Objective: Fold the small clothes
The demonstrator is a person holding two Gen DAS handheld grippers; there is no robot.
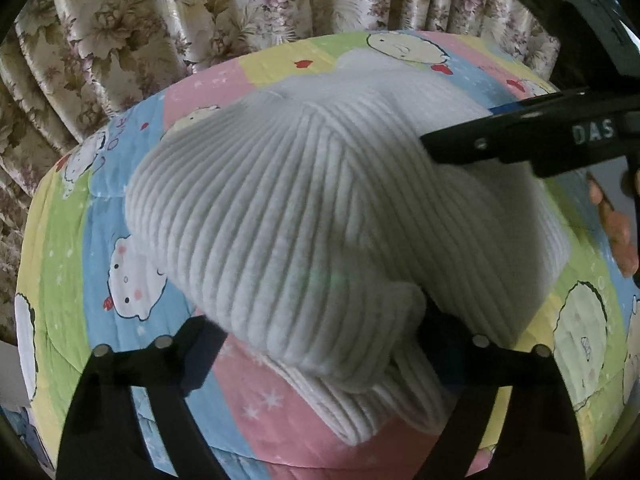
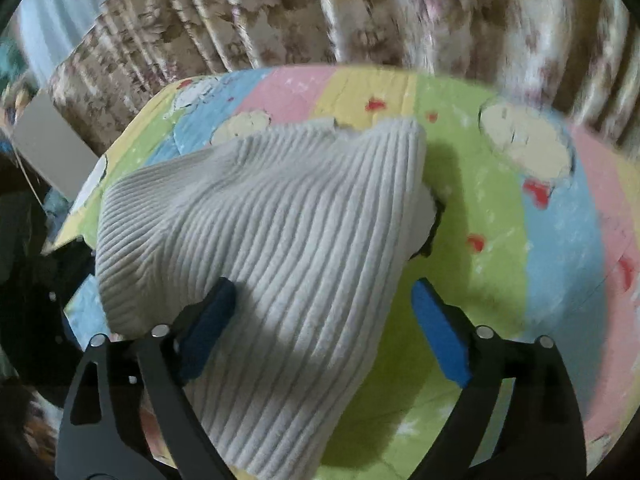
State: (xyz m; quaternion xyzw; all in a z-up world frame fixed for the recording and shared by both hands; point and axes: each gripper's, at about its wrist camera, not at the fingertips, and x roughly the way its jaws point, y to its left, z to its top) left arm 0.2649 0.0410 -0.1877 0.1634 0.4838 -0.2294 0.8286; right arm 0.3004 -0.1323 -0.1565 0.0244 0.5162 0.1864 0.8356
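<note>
A white ribbed knit garment [image 1: 304,216] lies bunched on a colourful cartoon quilt [image 1: 80,240]. My left gripper [image 1: 320,332] is open, its fingers wide apart on either side of the garment's near folded edge, which drapes between them. My right gripper [image 2: 324,316] is open too, blue pads [image 2: 440,332] apart, with the garment [image 2: 272,240] lying across its left finger and between the jaws. In the left wrist view the right gripper [image 1: 436,140] reaches in from the right over the garment's far side.
A floral curtain [image 1: 160,20] hangs behind the quilt's far edge. A grey board [image 2: 48,148] leans at the left in the right wrist view. A hand [image 1: 616,232] shows at the right edge.
</note>
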